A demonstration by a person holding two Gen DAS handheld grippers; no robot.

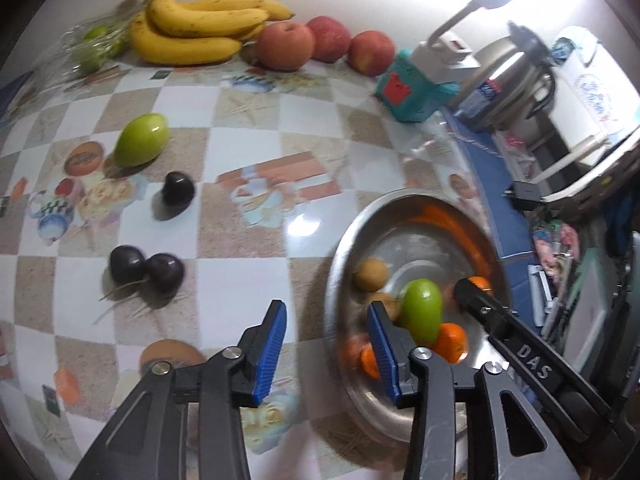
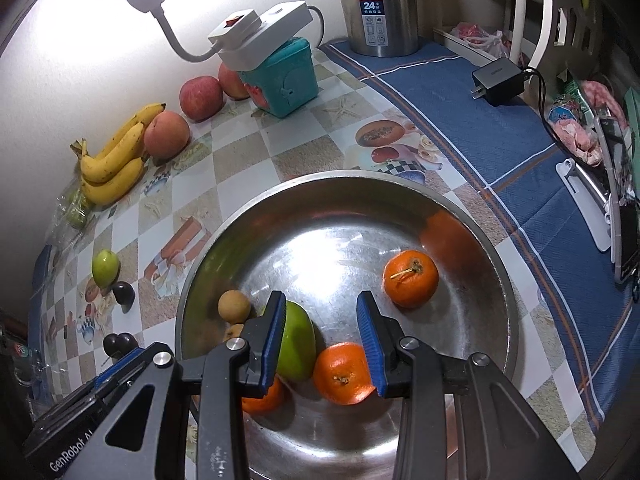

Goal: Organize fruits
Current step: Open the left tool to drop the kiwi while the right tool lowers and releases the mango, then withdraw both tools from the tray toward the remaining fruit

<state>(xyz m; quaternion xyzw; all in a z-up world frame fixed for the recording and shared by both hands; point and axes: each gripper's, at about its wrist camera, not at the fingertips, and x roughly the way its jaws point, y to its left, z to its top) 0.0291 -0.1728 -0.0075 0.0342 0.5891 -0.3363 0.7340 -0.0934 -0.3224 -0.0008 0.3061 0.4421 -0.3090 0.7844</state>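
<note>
On the left of the table (image 1: pixel 248 120), by the wall, lie a bagged green fruit (image 1: pixel 96 46), bananas (image 1: pixel 196 30) and three apples (image 1: pixel 320 42). Nearer, a loose green fruit (image 1: pixel 141 145) sits apart, with a dark plum (image 1: pixel 178 188) just beside it and two touching plums (image 1: pixel 146 269) lower down.

The left gripper (image 1: pixel 328 344) hangs over the bowl's near rim, jaws partly apart and empty; nothing lies between the pads.

To the right, the steel bowl (image 2: pixel 360 184) holds a green fruit (image 2: pixel 298 346), three oranges (image 2: pixel 411 279) and two small tan fruits (image 2: pixel 234 306).

The right gripper (image 2: pixel 322 340) hovers over the bowl, its jaws fairly narrow and clear of the green fruit and an orange below; it holds nothing.

This looks like the moment after a drop into the bowl. I judge that the next move calls for the left gripper to swing left to the plums or loose green fruit, open wider, and descend squarely over one.
</note>
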